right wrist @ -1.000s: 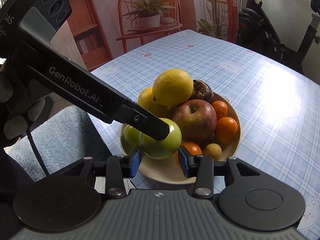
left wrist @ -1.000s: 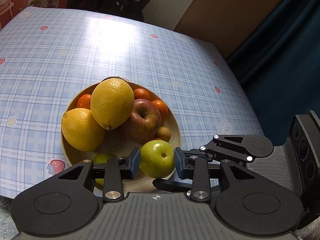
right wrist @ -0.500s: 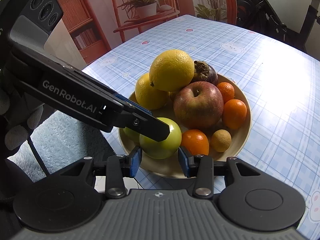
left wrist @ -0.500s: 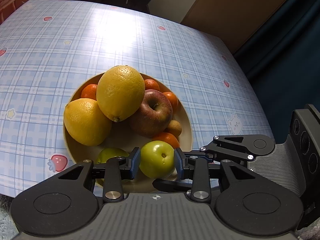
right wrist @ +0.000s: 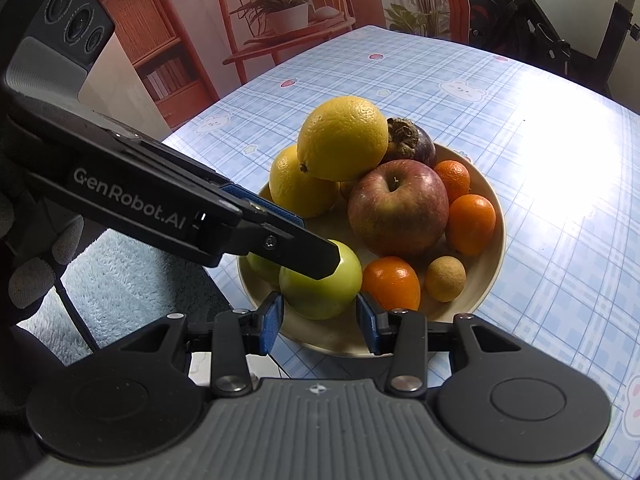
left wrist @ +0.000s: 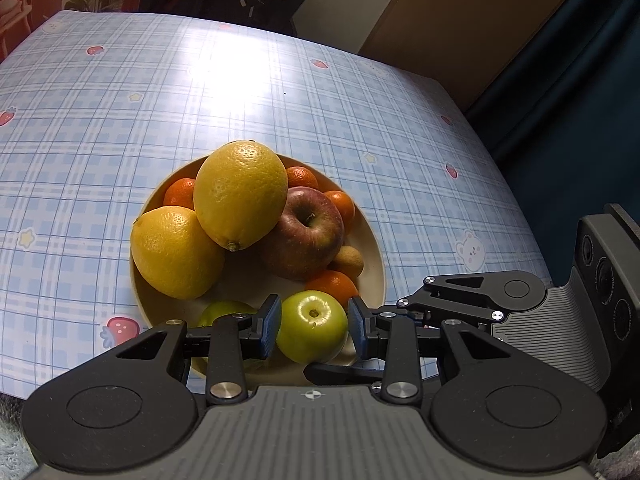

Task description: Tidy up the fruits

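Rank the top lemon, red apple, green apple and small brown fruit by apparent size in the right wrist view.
1. Red apple and top lemon: look alike, no ranking.
2. Green apple: partly hidden, nearest the camera, so unsure.
3. Small brown fruit.

Bench (left wrist: 120,120) covered in blue plaid cloth with strawberry, star and bear prints; bright glare patch mid-surface toward far edge. Beyond far edge: black exercise-bike frame (right wrist: 560,32), white wall. Beyond right edge: tan wood panel (left wrist: 460,20), dark teal curtain (left wrist: 580,100). Off left corner: backdrop printed with red chair (right wrist: 280,40), potted plant (right wrist: 284,4), orange bookshelf (right wrist: 160,52). Fluffy pale-blue rug (right wrist: 132,280) on floor below near edge.
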Action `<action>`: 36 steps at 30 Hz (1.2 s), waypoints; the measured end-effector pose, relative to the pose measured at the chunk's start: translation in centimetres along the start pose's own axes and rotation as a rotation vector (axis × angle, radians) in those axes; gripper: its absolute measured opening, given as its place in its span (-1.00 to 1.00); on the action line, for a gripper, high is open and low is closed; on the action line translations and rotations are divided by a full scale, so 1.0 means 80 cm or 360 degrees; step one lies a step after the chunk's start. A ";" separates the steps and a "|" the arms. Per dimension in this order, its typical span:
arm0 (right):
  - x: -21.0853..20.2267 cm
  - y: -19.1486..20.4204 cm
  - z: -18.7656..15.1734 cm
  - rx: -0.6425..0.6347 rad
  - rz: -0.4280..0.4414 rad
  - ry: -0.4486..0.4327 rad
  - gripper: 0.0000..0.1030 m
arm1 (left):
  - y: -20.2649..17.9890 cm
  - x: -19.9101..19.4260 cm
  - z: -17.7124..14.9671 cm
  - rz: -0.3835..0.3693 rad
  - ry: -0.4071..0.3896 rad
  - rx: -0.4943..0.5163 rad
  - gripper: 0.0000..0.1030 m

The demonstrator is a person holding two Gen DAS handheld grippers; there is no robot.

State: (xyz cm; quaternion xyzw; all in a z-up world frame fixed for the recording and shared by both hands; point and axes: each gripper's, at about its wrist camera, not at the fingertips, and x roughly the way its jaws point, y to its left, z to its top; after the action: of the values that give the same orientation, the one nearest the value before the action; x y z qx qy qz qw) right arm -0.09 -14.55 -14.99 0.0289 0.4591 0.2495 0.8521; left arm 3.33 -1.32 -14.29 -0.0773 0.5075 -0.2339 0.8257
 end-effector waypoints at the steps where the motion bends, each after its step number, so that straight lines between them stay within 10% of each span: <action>1: 0.000 0.000 0.000 0.0003 -0.0001 0.0001 -0.15 | -0.001 -0.003 0.000 0.0010 -0.0014 0.0005 -0.27; 17: -0.030 0.000 -0.007 0.0087 -0.0115 -0.0156 -0.10 | -0.003 -0.059 -0.006 0.0166 -0.0325 0.0039 0.09; 36: -0.127 0.020 0.004 0.0259 -0.0513 -0.0773 1.00 | -0.034 -0.138 -0.006 0.0603 -0.0840 0.0244 0.81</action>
State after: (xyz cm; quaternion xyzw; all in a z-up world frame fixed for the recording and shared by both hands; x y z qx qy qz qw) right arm -5.09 -17.69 -6.54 0.0828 0.2589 0.0592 0.9605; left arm -2.04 1.50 -4.64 0.0228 0.2625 -0.0856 0.9609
